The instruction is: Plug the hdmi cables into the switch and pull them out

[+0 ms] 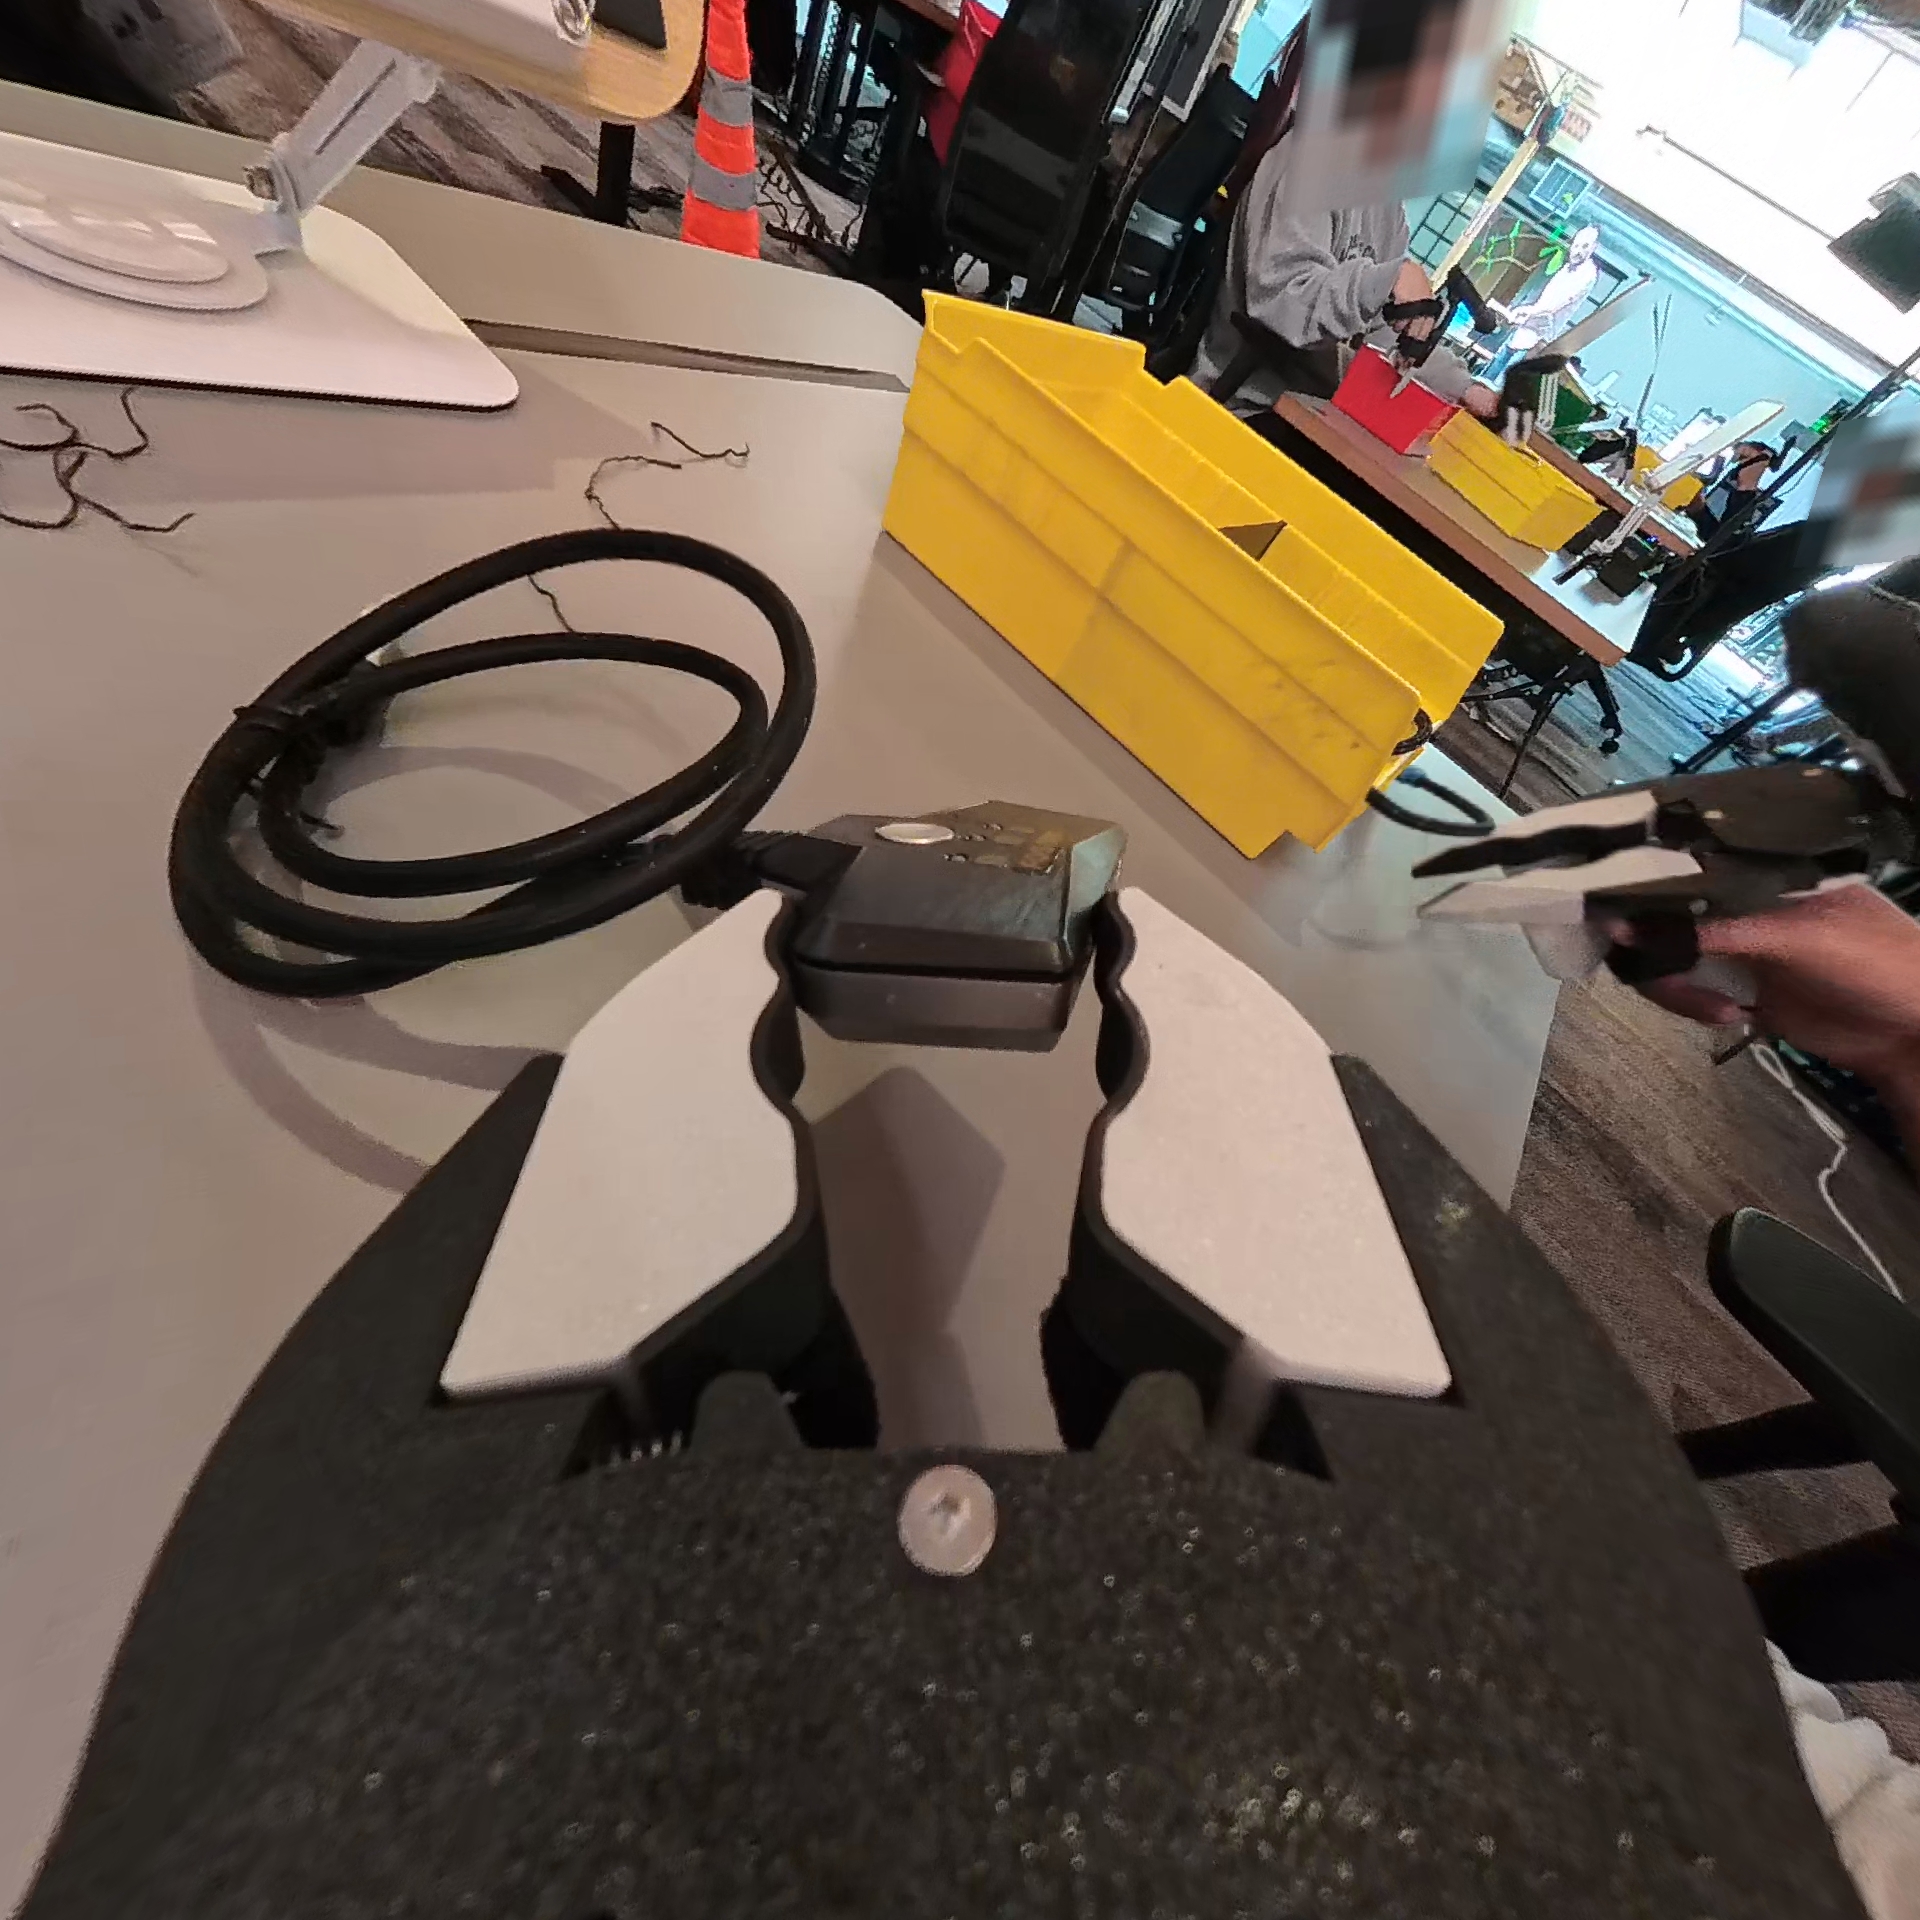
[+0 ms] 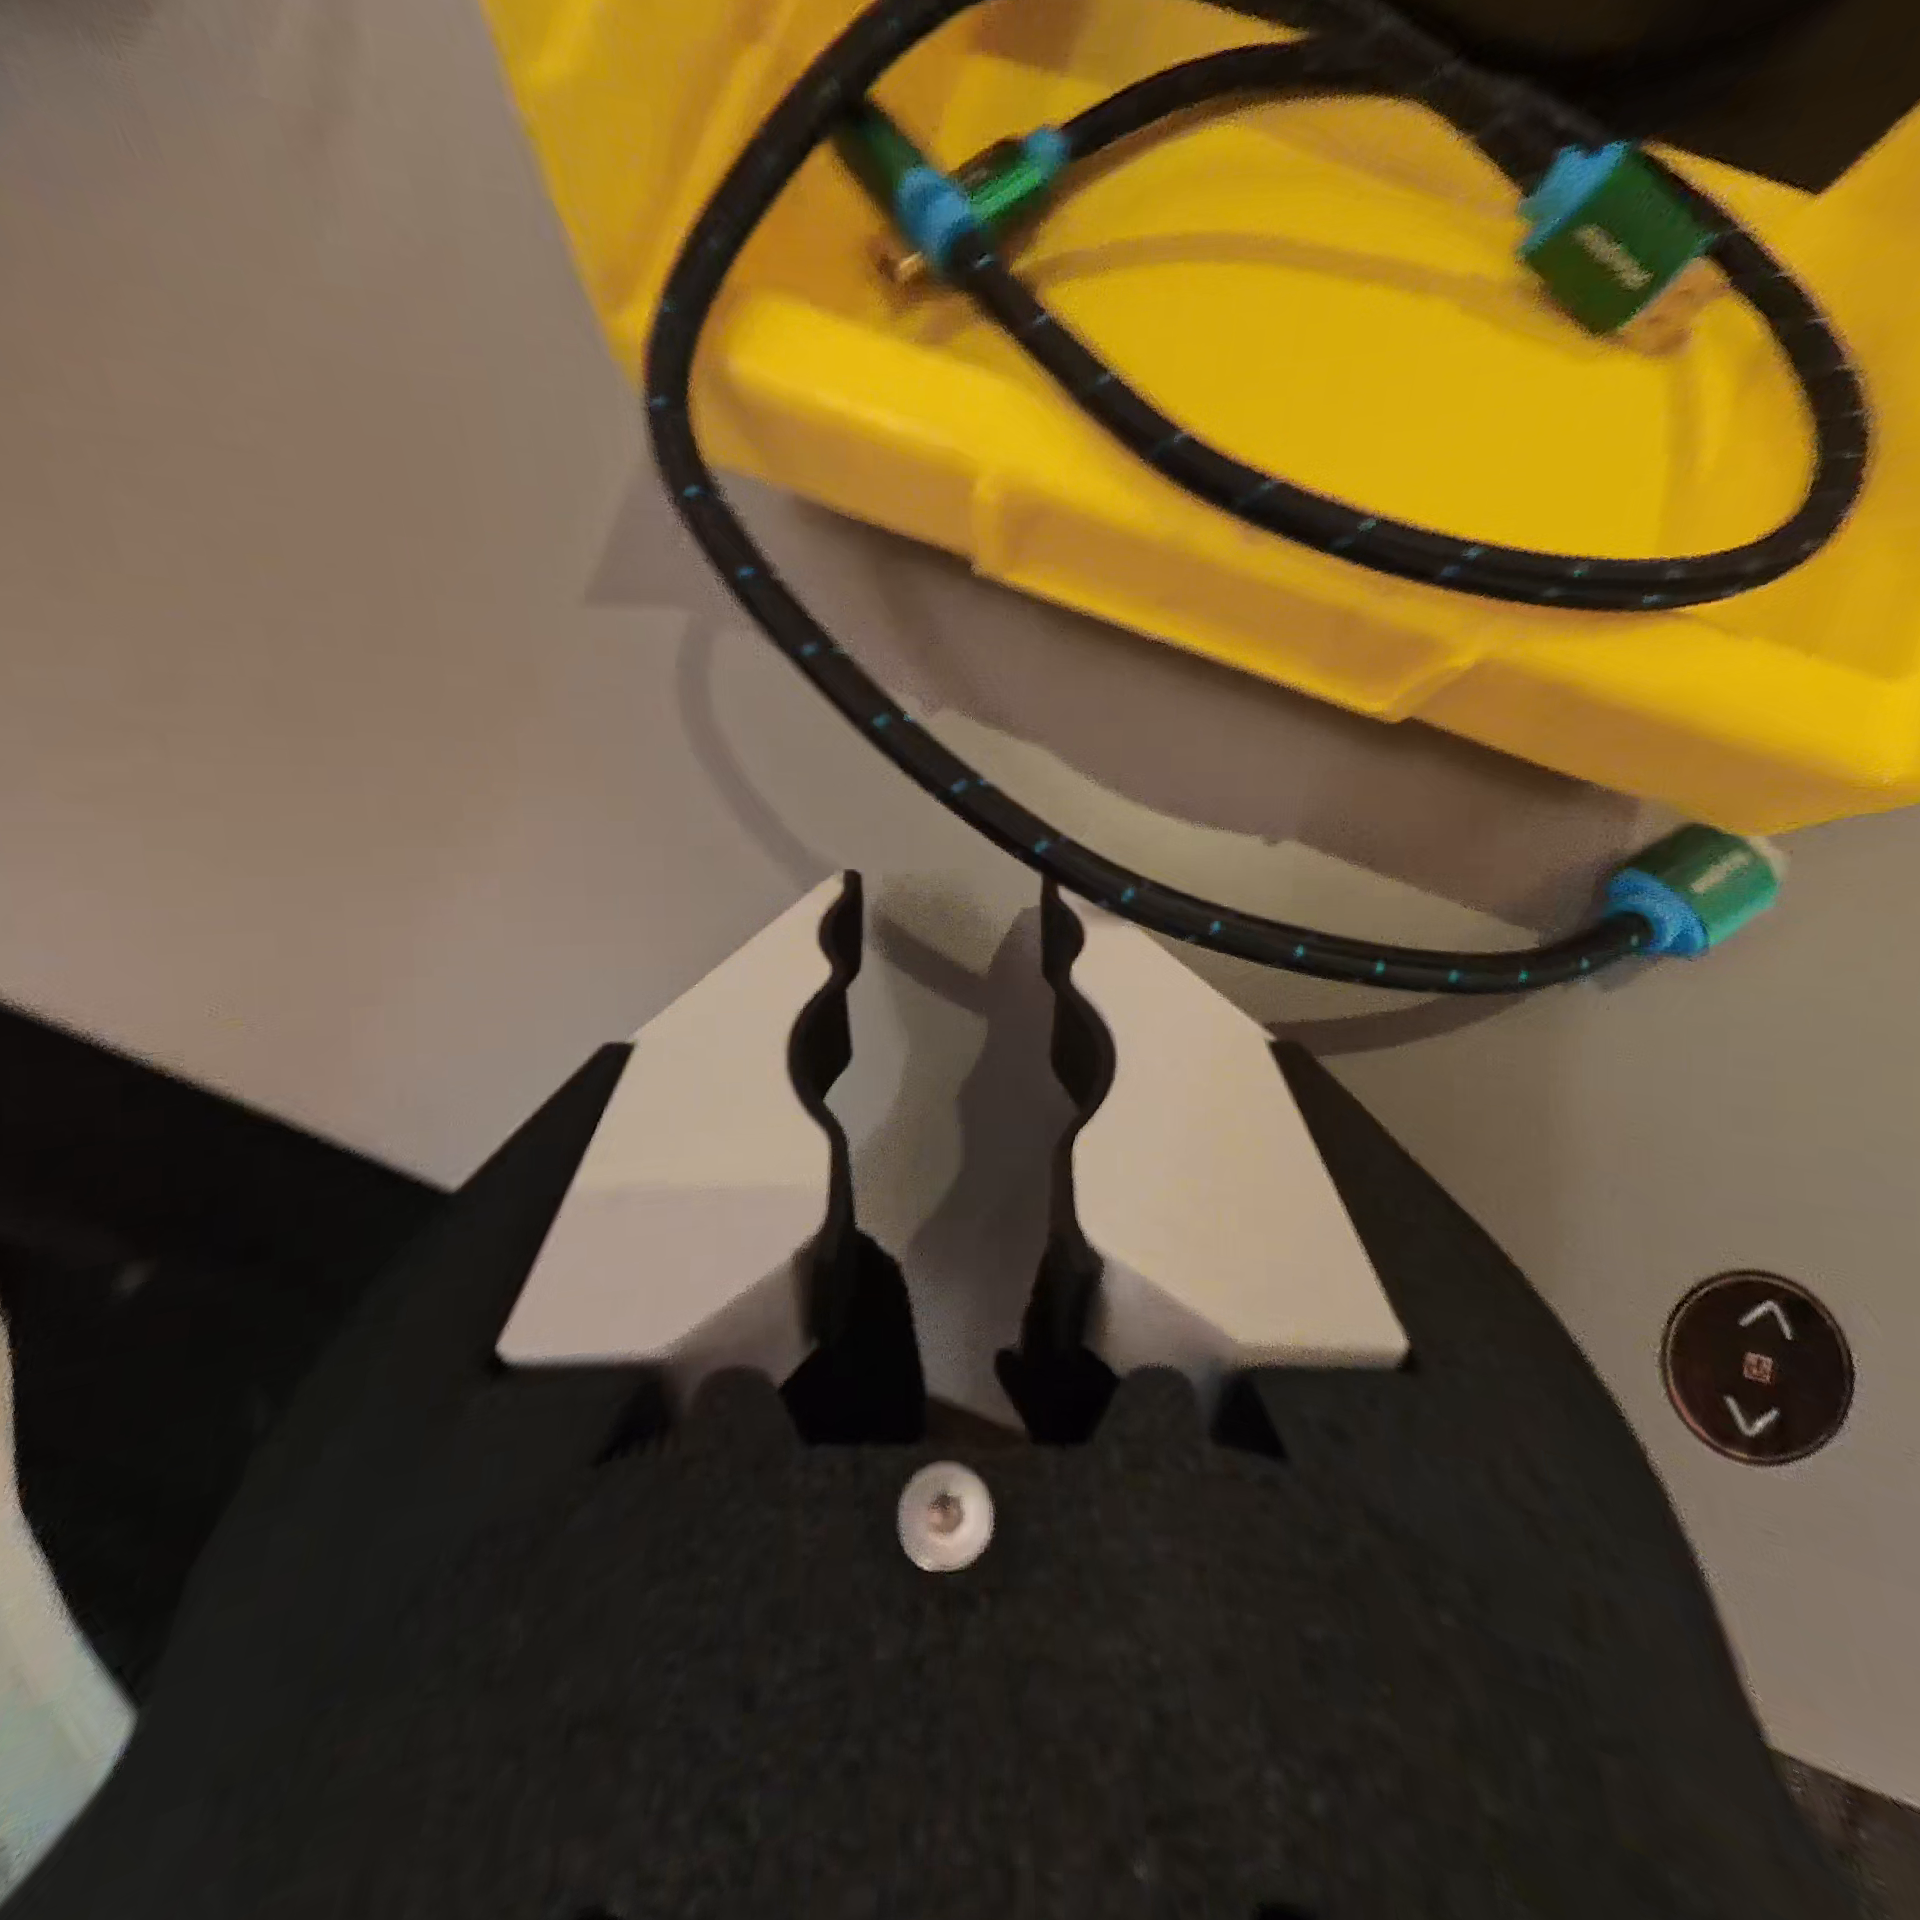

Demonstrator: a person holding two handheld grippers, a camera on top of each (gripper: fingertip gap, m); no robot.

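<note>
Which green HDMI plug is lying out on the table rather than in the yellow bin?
The green plug at right; the other two lie inside the yellow bin.

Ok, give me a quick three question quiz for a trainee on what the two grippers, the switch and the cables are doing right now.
1. True or false: the left gripper has its fingers closed on the black switch.
2. Multiple choice: where does the green plug nearest the right gripper lie? A) inside the yellow bin B) on the grey table, just outside the bin C) between the right gripper's fingers.
3. Fill in: the plain black cable already plugged into the switch lies ______ on the table.

Key: 1 true; 2 B; 3 coiled.
</note>
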